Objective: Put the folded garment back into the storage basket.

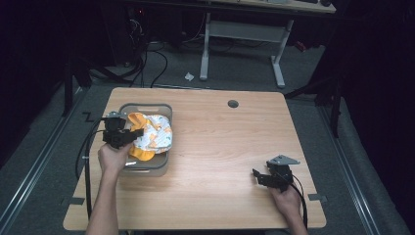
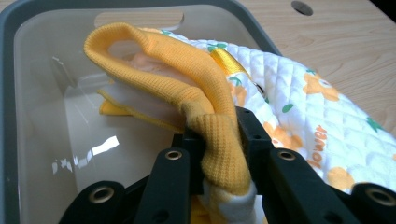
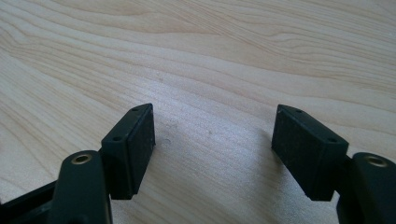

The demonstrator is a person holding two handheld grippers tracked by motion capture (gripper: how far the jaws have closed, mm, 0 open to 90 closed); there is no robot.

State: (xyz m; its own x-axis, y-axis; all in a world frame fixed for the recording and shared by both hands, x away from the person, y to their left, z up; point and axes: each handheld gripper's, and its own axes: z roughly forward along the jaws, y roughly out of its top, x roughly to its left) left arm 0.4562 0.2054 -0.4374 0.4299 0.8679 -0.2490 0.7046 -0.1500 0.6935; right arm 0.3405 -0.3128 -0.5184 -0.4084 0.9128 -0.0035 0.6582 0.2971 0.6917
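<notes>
One wooden table (image 1: 220,147) — dark room; left gripper (image 1: 128,135) clamps garment (image 1: 155,134), right gripper (image 1: 262,177) wide.

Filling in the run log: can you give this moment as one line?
left gripper: shut on garment's yellow ribbed edge | garment: over grey bin | right gripper: open, holding nothing, over table
</notes>
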